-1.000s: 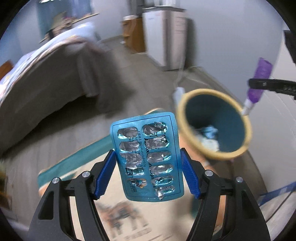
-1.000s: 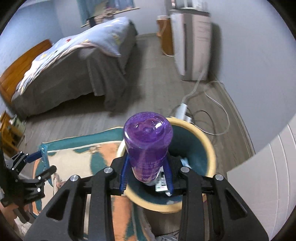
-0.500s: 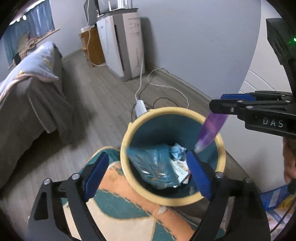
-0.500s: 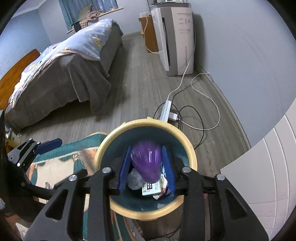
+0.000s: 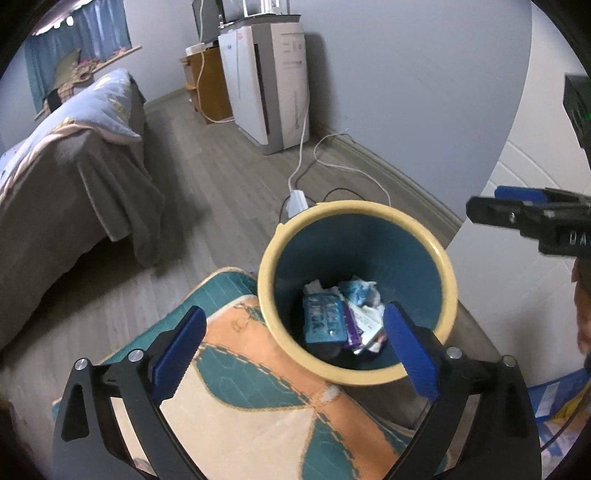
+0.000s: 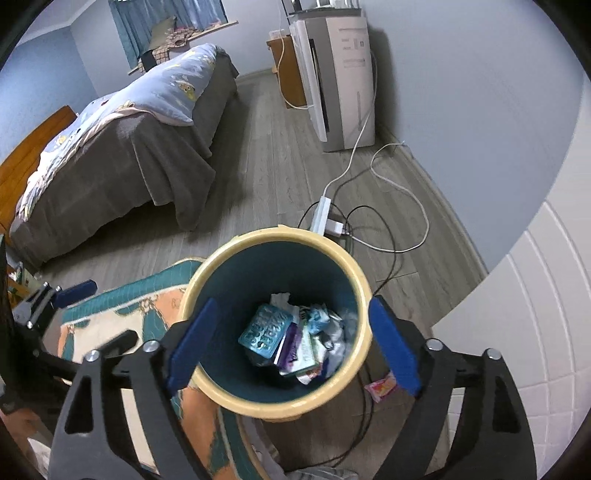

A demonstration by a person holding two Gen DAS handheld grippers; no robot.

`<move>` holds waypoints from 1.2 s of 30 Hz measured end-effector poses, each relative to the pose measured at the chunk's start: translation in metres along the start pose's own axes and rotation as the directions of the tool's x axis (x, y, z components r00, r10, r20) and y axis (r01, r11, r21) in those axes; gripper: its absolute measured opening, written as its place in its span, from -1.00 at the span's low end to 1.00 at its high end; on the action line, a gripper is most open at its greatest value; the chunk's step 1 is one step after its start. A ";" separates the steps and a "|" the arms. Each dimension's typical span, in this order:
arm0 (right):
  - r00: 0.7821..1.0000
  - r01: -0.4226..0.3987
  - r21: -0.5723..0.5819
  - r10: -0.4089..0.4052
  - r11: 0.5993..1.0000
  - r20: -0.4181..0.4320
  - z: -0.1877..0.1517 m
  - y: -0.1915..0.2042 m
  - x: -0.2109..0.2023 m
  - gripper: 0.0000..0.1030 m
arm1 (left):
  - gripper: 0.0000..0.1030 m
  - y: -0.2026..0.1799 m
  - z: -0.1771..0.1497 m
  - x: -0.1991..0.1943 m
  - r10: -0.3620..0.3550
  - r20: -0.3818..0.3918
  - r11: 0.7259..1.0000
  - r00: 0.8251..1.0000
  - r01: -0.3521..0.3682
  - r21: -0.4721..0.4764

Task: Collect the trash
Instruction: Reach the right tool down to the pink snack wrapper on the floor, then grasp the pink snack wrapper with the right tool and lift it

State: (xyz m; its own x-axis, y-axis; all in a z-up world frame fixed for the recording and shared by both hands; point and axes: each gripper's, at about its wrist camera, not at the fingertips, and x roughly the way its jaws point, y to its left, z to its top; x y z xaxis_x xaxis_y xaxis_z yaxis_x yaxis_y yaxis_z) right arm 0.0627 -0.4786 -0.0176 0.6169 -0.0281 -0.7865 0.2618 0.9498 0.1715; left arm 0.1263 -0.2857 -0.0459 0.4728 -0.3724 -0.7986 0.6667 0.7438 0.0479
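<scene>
Dropped blister pack point(image 6: 266, 331) in bin point(image 6: 236, 254), below spread fingers point(image 6: 194, 343).

A bed point(image 6: 122, 147) fills the 9 to 11 o'clock side of the room, draped in a grey cover with a pale blue quilt point(image 6: 162, 96) lying on top and a wooden headboard point(image 6: 29, 144) at its far left end. At 12 o'clock a tall white appliance point(image 6: 340, 81) stands against the grey wall, with a small wooden cabinet point(image 5: 207, 85) just beside it. A white cable point(image 6: 354, 147) runs from the appliance down to a power strip point(image 6: 321, 218) on the grey plank floor point(image 6: 266, 166), where black cords tangle. A teal, orange and cream rug point(image 5: 251, 398) lies at 6 o'clock. Blue curtains point(image 6: 166, 22) hang behind the bed.
</scene>
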 end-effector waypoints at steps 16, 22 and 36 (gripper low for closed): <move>0.962 0.268 0.297 -0.237 0.916 -0.139 -0.094 -0.141 0.046 0.88 | 0.87 -0.015 -0.017 -0.010 0.015 0.004 1.000 1.000 -0.015 0.025; 0.905 0.376 0.284 -0.284 0.882 -0.316 -0.141 -0.186 0.137 0.70 | 0.87 -0.003 -0.034 0.002 0.030 -0.001 1.000 1.000 -0.030 0.009; 0.833 0.403 0.325 -0.196 0.855 -0.518 -0.202 -0.198 0.283 -0.36 | 0.87 0.041 -0.055 0.052 0.058 -0.078 0.998 0.995 -0.059 -0.015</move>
State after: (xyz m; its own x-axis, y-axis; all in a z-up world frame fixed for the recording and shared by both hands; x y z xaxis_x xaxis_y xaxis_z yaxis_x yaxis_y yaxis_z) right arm 0.0359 -0.6118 -0.3938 0.0782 -0.0479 -0.9958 0.7143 0.6995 0.0225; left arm 0.1466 -0.2443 -0.1182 0.4638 -0.2842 -0.8391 0.6291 0.7725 0.0861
